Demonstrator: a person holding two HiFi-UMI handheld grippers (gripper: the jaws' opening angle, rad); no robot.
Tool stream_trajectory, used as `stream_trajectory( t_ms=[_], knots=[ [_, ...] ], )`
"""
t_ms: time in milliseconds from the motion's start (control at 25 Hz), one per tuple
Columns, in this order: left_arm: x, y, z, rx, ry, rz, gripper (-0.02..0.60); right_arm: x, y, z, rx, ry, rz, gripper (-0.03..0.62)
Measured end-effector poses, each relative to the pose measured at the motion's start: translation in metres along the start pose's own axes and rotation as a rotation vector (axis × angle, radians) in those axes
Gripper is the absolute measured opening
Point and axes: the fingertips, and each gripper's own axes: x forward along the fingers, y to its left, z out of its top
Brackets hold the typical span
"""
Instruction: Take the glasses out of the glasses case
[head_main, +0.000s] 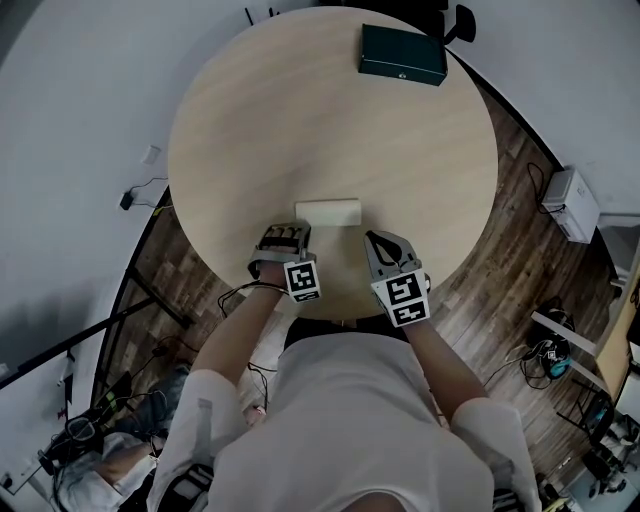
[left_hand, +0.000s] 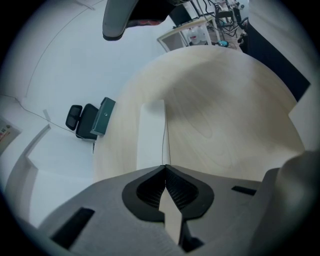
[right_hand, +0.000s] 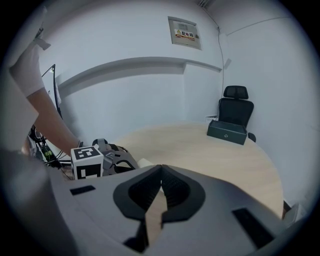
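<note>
A closed cream glasses case (head_main: 327, 211) lies on the round wooden table (head_main: 330, 120), near its front edge. My left gripper (head_main: 284, 233) sits just in front of the case's left end, jaws shut and empty. In the left gripper view the case (left_hand: 151, 135) stretches straight ahead of the closed tips of the left gripper (left_hand: 165, 166). My right gripper (head_main: 373, 239) is close to the case's right end, shut, with nothing held. The right gripper view shows its jaws (right_hand: 161, 168) pressed together, the left gripper (right_hand: 107, 157) beside them and a sliver of the case (right_hand: 145, 162).
A dark green box (head_main: 403, 55) rests at the table's far edge, also seen as the box (left_hand: 103, 116) and the box (right_hand: 227, 131). A black office chair (right_hand: 236, 107) stands behind it. Cables and gear lie on the floor (head_main: 520, 260) around the table.
</note>
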Motion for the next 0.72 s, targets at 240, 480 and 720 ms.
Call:
stream_trajectory(
  t_ms=[240,480,720],
  knots=[
    [0.0,0.0,0.0,-0.004,-0.004,0.005,0.008,0.017,0.001,-0.003,-0.159,0.056,0.03,0.012],
    [0.0,0.0,0.001,0.004,-0.008,0.001,0.008,0.036,0.007,-0.007,-0.359,0.111,0.091,0.015],
    [0.0,0.0,-0.001,0.01,-0.01,-0.002,0.008,0.051,0.016,-0.022,-0.498,0.195,0.18,0.151]
  ],
)
